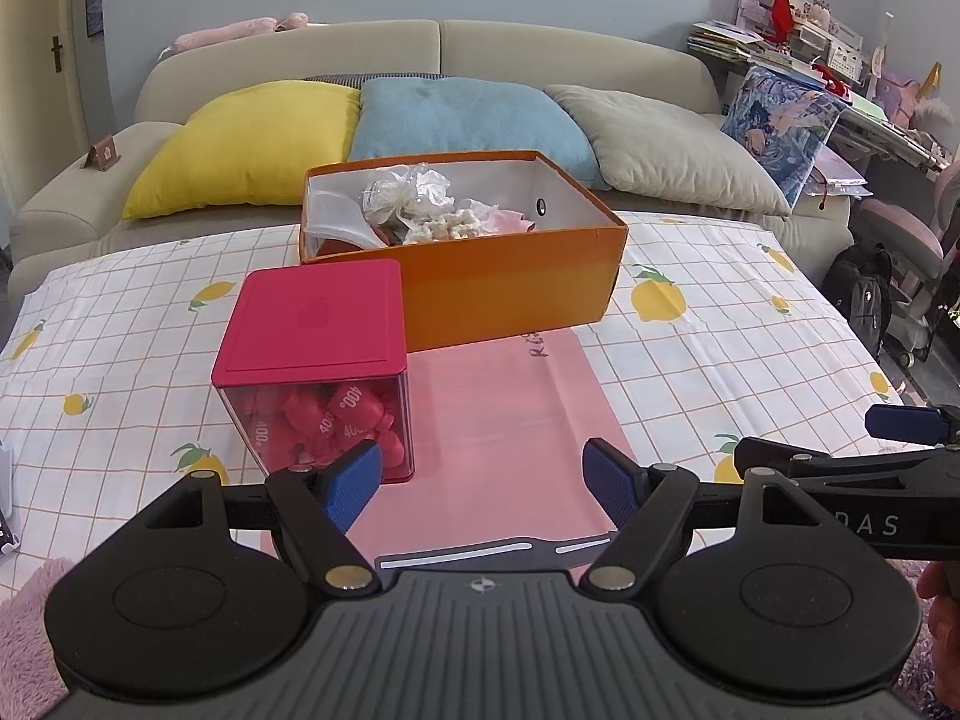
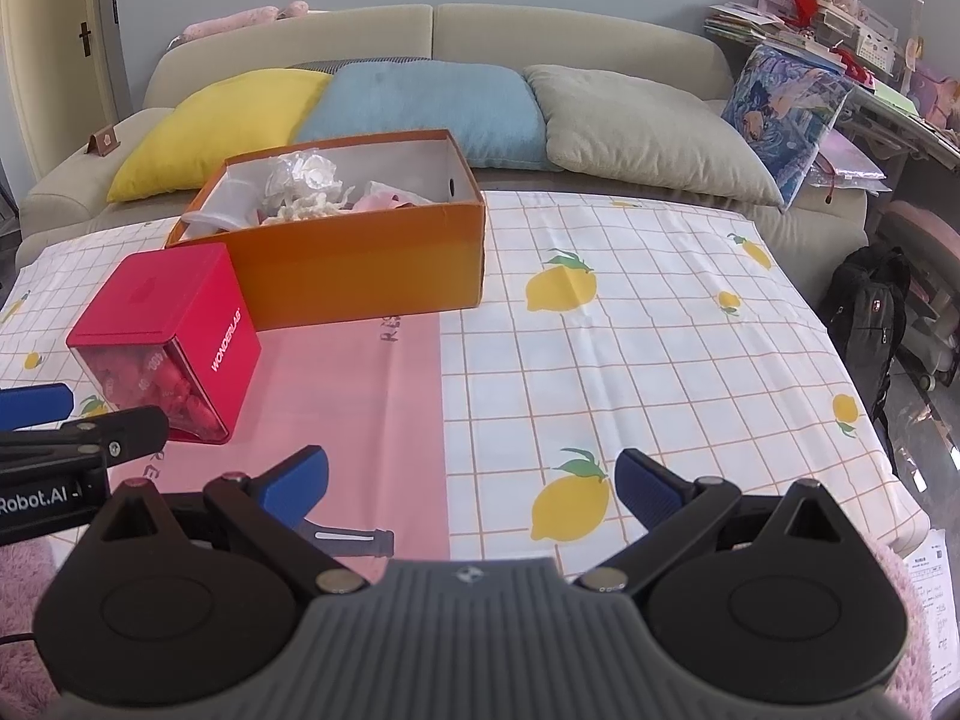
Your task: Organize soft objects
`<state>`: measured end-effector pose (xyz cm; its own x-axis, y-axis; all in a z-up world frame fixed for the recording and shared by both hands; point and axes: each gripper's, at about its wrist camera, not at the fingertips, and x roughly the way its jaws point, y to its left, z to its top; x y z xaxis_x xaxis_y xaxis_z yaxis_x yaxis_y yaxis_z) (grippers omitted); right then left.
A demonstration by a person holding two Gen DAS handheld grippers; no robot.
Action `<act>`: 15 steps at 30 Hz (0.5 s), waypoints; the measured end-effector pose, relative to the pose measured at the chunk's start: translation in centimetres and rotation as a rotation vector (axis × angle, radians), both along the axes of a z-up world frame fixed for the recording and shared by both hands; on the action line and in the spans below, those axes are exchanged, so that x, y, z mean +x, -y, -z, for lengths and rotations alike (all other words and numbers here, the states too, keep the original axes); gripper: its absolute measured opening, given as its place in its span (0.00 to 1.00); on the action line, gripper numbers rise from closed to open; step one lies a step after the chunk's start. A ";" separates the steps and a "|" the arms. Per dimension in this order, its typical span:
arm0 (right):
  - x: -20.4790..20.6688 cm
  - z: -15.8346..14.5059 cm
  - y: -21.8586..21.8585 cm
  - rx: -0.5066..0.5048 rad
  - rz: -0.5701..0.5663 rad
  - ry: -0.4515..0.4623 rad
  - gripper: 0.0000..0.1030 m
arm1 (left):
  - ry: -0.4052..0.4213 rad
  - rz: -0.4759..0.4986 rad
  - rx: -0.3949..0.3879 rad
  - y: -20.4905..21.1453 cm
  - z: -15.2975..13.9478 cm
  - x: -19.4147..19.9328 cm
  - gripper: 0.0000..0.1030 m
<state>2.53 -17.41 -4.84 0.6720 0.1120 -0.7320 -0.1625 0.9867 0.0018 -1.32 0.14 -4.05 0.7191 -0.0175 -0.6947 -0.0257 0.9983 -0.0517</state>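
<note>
Soft objects, a pile of white crinkled and fluffy pieces with a pink scrap (image 1: 432, 210), are lying inside the open orange cardboard box (image 1: 510, 282), which is sitting on the white lemon-print grid cloth (image 2: 660, 330) covering the table. Left of the orange box and touching its front corner, a clear plastic cube with a magenta lid (image 1: 312, 324) is standing upright, holding red wrapped pieces (image 1: 324, 420) marked "400". In front of the orange box, a flat pink plastic mailer bag (image 1: 498, 420) is lying on the cloth, its far edge tucked under the box. At the near end of the bag, a grey strap with white stripes (image 1: 480, 552) is resting.

The left gripper (image 1: 483, 474) is hovering over the near end of the pink bag, its blue-padded fingers spread wide and gripping nothing. To the right of the orange box, over the bare cloth, the right gripper (image 2: 471, 486) is hovering with its fingers likewise spread apart and empty. Behind the orange box, a beige sofa (image 2: 540, 36) is carrying yellow, blue and grey cushions.
</note>
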 end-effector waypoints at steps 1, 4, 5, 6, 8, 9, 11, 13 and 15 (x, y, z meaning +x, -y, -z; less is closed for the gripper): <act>0.0 0.0 0.0 0.000 0.000 0.000 0.97 | 0.000 0.000 0.000 0.0 0.0 0.0 0.87; 0.1 0.1 -0.1 0.001 -0.001 -0.004 0.97 | -0.001 -0.001 0.000 0.0 0.0 0.0 0.87; 0.1 0.2 -0.1 0.001 -0.002 -0.006 0.97 | -0.001 -0.001 0.000 -0.1 0.0 0.0 0.87; 0.1 0.3 -0.1 0.001 -0.002 -0.008 0.97 | -0.001 -0.002 0.000 -0.1 0.0 0.0 0.87; 0.0 0.3 -0.1 0.000 -0.004 -0.009 0.97 | -0.001 -0.001 0.002 -0.2 0.0 0.0 0.87; 0.0 0.4 -0.2 0.000 -0.004 -0.009 0.97 | -0.001 0.000 0.002 -0.2 0.0 0.0 0.87; 0.0 0.4 -0.2 -0.001 -0.004 -0.009 0.97 | 0.003 0.004 0.007 -0.2 -0.1 0.0 0.87; 0.0 0.4 -0.2 -0.001 -0.005 -0.011 0.97 | 0.006 0.009 0.011 -0.1 -0.2 0.0 0.87; 0.0 0.4 -0.2 -0.002 -0.005 -0.013 0.97 | 0.011 0.009 0.009 -0.2 -0.2 0.0 0.87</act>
<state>2.56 -17.23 -5.21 0.6621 0.1144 -0.7406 -0.1677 0.9858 0.0023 -1.37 0.35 -3.85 0.7265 -0.0175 -0.6870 -0.0163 0.9990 -0.0427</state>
